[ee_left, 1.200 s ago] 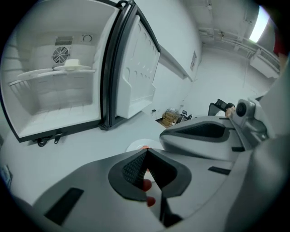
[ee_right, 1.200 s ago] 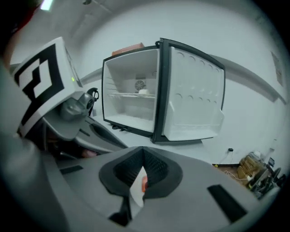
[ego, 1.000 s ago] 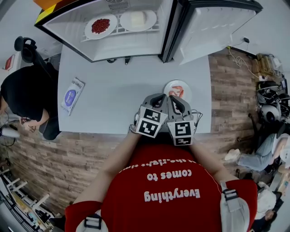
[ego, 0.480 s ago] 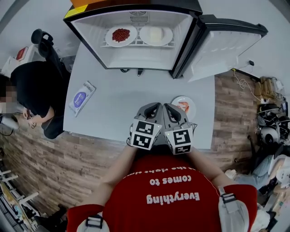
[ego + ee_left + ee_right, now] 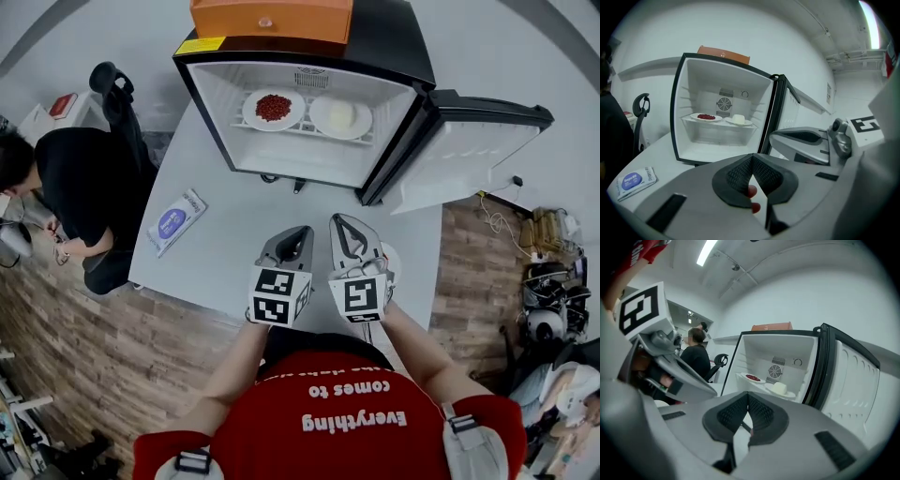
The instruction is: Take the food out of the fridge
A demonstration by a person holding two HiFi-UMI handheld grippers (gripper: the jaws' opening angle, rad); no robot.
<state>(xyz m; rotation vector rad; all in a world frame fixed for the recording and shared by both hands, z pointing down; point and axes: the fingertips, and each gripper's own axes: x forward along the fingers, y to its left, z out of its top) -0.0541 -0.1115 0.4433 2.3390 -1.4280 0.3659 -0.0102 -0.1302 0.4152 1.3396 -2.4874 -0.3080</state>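
— Why does the fridge (image 5: 300,155) stand so wide open on the table (image 5: 234,234)?

— I think it is for free reach. Its door (image 5: 473,141) is swung fully aside, so nothing blocks the shelf.

— And the food, where is it?

— Inside, on the shelf, not yet taken: a plate of red pieces (image 5: 273,108) and just beside it a plate with a white block (image 5: 340,114).

— And the grippers?

— The left gripper (image 5: 751,159) and the right gripper (image 5: 747,397) hover side by side over the table, pointing at the fridge, well apart from the shelf. Both have the jaws pressed together with nothing pinched. They must open before taking a plate, I suppose.
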